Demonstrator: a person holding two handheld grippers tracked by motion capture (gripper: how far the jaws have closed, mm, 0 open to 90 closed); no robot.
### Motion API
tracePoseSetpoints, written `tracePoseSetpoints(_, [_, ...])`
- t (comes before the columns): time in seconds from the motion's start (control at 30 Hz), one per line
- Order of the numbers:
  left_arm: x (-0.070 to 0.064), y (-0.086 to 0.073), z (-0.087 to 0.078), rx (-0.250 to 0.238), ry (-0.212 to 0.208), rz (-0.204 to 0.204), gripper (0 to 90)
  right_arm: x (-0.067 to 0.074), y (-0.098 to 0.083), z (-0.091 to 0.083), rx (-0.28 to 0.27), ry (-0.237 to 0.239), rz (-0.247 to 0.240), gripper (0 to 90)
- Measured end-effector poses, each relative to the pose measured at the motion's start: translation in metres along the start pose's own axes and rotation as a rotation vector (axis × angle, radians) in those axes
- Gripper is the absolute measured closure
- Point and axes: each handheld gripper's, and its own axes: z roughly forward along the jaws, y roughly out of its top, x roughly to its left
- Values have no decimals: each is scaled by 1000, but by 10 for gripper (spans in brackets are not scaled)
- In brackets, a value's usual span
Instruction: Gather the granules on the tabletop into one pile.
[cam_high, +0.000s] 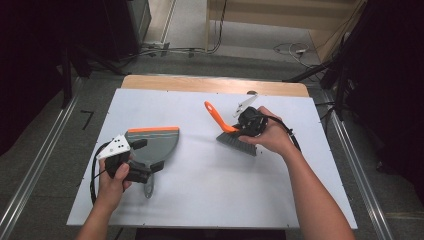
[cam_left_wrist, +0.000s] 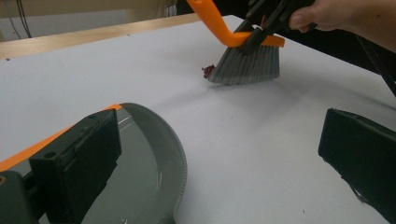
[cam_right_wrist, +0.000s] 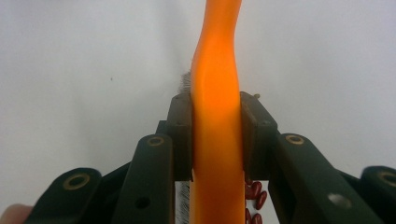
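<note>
My right gripper (cam_high: 243, 127) (cam_right_wrist: 217, 122) is shut on the orange handle (cam_high: 216, 116) (cam_right_wrist: 215, 70) of a small hand brush. Its grey bristles (cam_high: 238, 143) (cam_left_wrist: 246, 65) rest on the white table top. A few small dark red beans (cam_left_wrist: 207, 71) (cam_right_wrist: 255, 196) lie right beside the bristles. A grey dustpan (cam_high: 156, 142) (cam_left_wrist: 154, 168) with an orange rim lies flat at the left. My left gripper (cam_high: 149, 156) (cam_left_wrist: 219, 154) stands open over the pan's near side, one jaw above the pan and the other over bare table.
The white board (cam_high: 200, 195) lies on a wooden table whose edge (cam_high: 200, 83) shows at the back. Metal rails (cam_high: 35, 165) run along both sides on the floor. Cables (cam_high: 190, 50) lie on the floor behind the table.
</note>
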Motion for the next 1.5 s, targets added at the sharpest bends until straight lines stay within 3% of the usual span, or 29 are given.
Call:
tracePoseSetpoints(0.1, [0,0,-1,-4,2,-5,0,2,-2,-17,-48,-40,51,679])
tracePoseSetpoints(0.17, [0,0,-1,-6,1,-5,0,3,-6,-31,-80,-108,120,680])
tracePoseSetpoints(0.23, [0,0,-1,-5,2,-4,0,1,-13,-44,-93,-197,223,680])
tracePoseSetpoints(0.4, [-2,1,0,-6,0,-2,0,-11,-42,-58,-40,-344,484,680])
tracePoseSetpoints(0.5, [-3,2,0,-6,-2,0,0,-16,-62,-54,-21,-356,646,680])
tracePoseSetpoints(0.57, [-3,2,1,-6,-3,2,0,-16,-70,-47,3,-387,688,680])
tracePoseSetpoints(0.73, [-4,2,1,-2,-3,6,0,-12,-71,-31,28,-482,738,681])
tracePoseSetpoints(0.97, [-3,2,1,-6,-5,4,0,0,-44,-15,28,-490,754,684])
tracePoseSetpoints(1.13, [-3,2,-1,-13,-5,2,0,0,-25,-5,42,-516,759,686])
tracePoseSetpoints(1.5, [-1,2,-2,-20,-6,-3,0,-1,-8,5,50,-522,751,686])
